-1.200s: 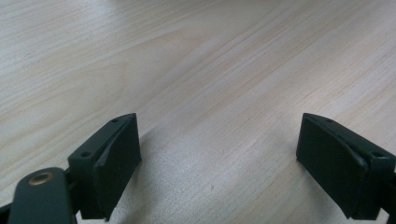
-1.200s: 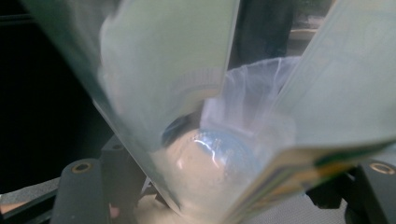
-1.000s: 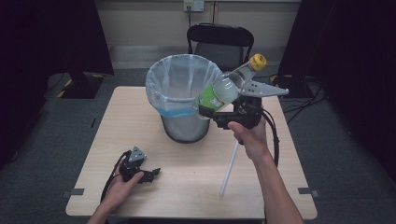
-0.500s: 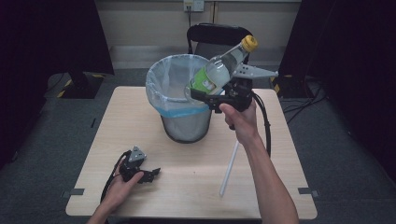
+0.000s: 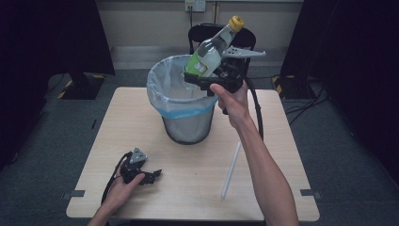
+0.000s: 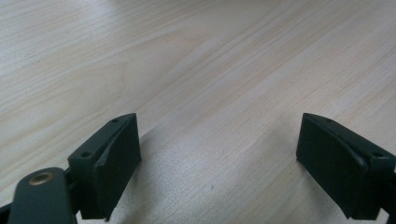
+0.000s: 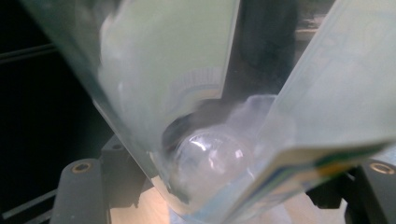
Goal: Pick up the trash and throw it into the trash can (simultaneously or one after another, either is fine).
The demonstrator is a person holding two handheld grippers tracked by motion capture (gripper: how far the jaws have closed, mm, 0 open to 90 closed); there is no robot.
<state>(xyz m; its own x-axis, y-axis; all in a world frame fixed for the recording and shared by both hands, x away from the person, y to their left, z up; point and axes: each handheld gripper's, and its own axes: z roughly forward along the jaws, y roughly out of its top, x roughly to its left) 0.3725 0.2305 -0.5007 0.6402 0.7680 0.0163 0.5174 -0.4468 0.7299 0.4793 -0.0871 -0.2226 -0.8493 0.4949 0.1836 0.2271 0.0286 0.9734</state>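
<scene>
- The right gripper (image 5: 207, 77) is clamped on a clear plastic bottle (image 5: 211, 47), yellow cap tilted toward 1 o'clock.
- The bottle hangs over the bin's (image 5: 186, 120) right rim; the bin has a clear liner.
- At 7 o'clock on the table (image 5: 282, 141), the left gripper (image 5: 150, 175) rests, jaws spread apart.
- A white stick (image 5: 230, 172) lies at 5 o'clock.

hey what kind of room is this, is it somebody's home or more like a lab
More like a lab or recording room, probably: dark curtains around a single light wooden table, loose cables on the grey carpet, and a black folding chair behind it.
</scene>
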